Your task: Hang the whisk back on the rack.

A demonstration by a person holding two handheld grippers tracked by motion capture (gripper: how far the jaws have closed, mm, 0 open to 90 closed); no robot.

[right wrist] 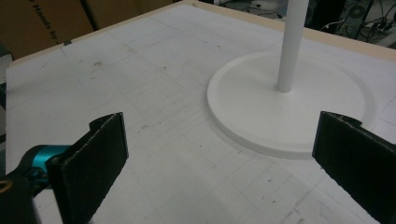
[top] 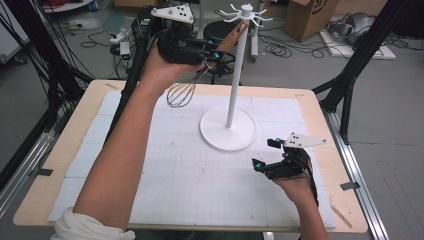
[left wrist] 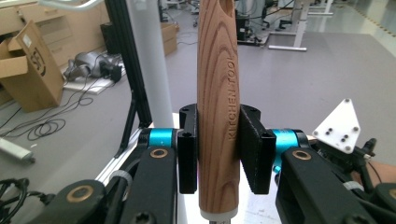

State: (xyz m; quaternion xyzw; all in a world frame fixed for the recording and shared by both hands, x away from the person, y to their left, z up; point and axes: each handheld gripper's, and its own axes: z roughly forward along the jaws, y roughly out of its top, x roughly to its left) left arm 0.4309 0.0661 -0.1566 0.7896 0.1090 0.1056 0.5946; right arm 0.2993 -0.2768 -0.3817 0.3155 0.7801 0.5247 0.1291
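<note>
A whisk with a wooden handle and wire head is held in the air at the back of the table, handle tip near the hooks of a white stand. My left gripper is shut on the handle, which bears the words KITCHEN TOOL. My right gripper rests low at the table's right, open and holding nothing, its pads spread wide before the stand's round base.
A white gridded mat covers the wooden table. Black frame legs stand to the right and left. Cardboard boxes, cables and a stool sit on the floor beyond the table.
</note>
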